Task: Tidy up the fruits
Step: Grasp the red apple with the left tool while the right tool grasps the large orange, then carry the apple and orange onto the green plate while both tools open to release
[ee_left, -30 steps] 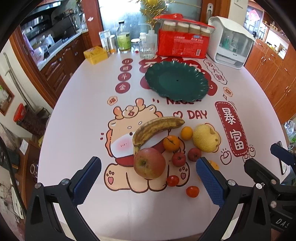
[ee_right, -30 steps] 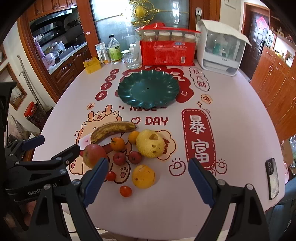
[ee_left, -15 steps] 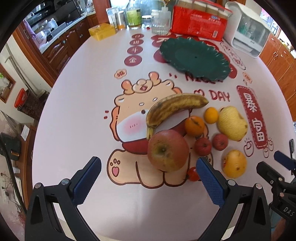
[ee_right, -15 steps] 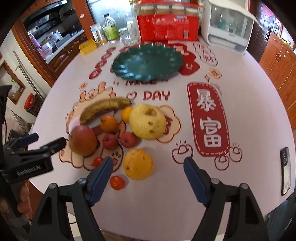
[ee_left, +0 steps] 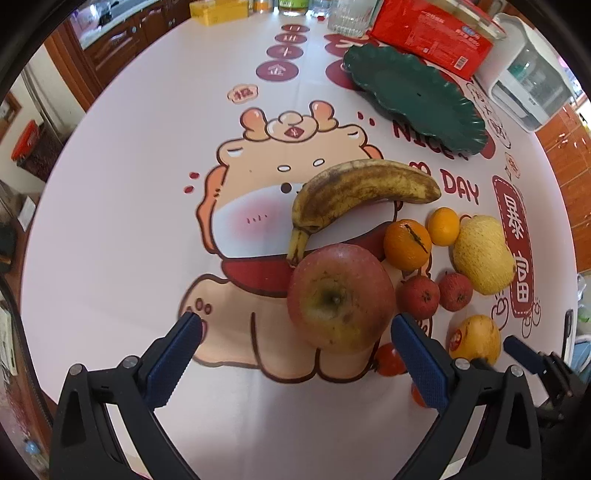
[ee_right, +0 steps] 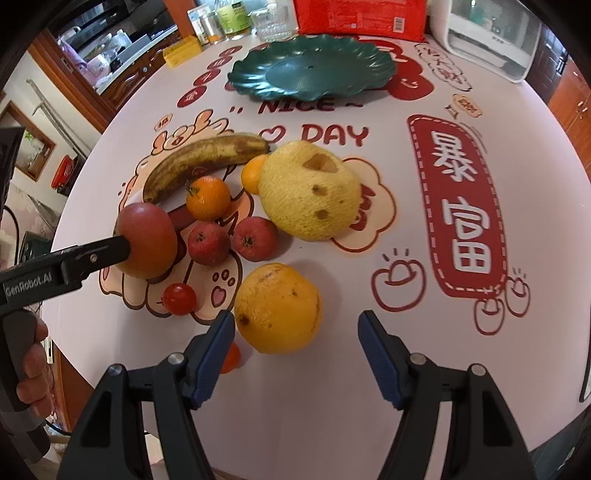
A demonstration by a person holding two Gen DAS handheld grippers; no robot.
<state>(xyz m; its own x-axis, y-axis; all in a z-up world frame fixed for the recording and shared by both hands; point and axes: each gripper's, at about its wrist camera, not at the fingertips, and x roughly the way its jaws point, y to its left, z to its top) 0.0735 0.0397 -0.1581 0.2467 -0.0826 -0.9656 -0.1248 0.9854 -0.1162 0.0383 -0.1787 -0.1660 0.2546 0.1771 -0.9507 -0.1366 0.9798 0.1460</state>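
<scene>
A pile of fruit lies on the printed tablecloth: a red apple (ee_left: 340, 295), a brown-spotted banana (ee_left: 362, 190), a yellow pear (ee_right: 308, 192), an orange (ee_right: 277, 308), small tangerines, red hawthorn-like fruits and cherry tomatoes. An empty dark green plate (ee_right: 312, 68) stands farther back. My left gripper (ee_left: 295, 347) is open, its fingers either side of the apple's near face. My right gripper (ee_right: 295, 341) is open just in front of the orange. The left gripper (ee_right: 99, 254) also shows in the right wrist view beside the apple (ee_right: 147, 240).
A red pack of jars (ee_left: 432, 27), a white appliance (ee_right: 487, 37), bottles and a glass (ee_right: 271, 22), and a yellow box (ee_right: 183, 53) stand along the table's far edge. A phone (ee_left: 567, 334) lies at the right edge.
Both grippers have moved forward and down toward the fruit. The left one has closed in on the apple, the right one on the orange. Both stay open.
</scene>
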